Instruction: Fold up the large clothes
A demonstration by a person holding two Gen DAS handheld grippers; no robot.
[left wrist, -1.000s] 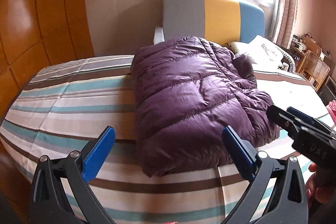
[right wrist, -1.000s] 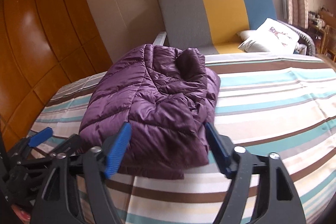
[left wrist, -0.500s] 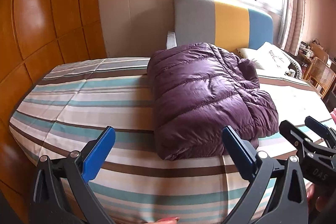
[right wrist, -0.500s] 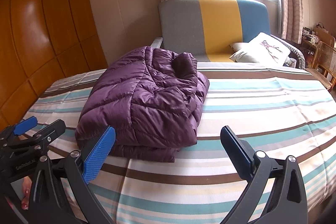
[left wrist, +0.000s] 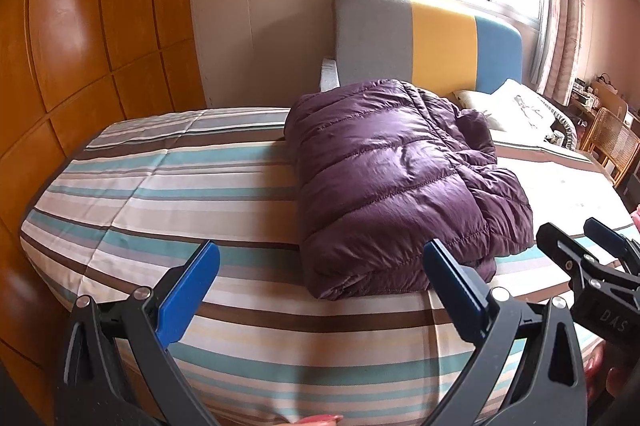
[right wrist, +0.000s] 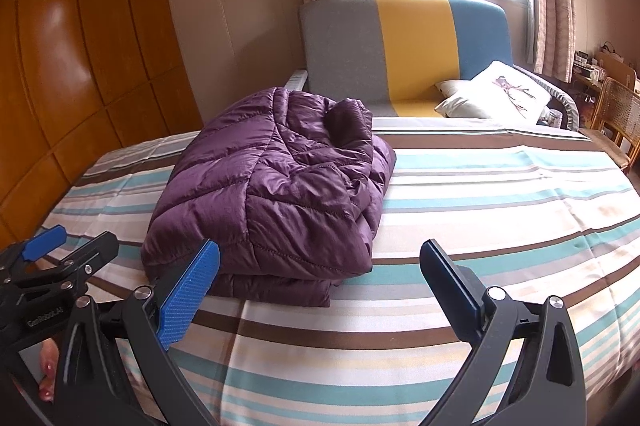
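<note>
A purple quilted puffer jacket [left wrist: 404, 182] [right wrist: 276, 194] lies folded into a thick bundle on the striped bed [left wrist: 168, 186] [right wrist: 500, 202]. My left gripper [left wrist: 320, 290] stands open near the bed's front edge, short of the jacket, with nothing between its blue pads. My right gripper [right wrist: 320, 286] is open too, wide, just in front of the bundle's near corner and holding nothing. Each gripper shows at the edge of the other's view: the right gripper [left wrist: 588, 258] and the left gripper [right wrist: 68, 250].
An orange wooden wardrobe [left wrist: 88, 46] lines the left side. Beyond the bed stands a grey, yellow and blue sofa [right wrist: 404, 46] with a white cushion [right wrist: 496, 94]. A wicker chair [left wrist: 612, 142] and a cluttered shelf sit at the far right, below a curtained window.
Both grippers have drawn back from the jacket towards the bed's front edge. The right jaws, which straddled the bundle's near edge, have spread wider and cleared it. The jacket stays put.
</note>
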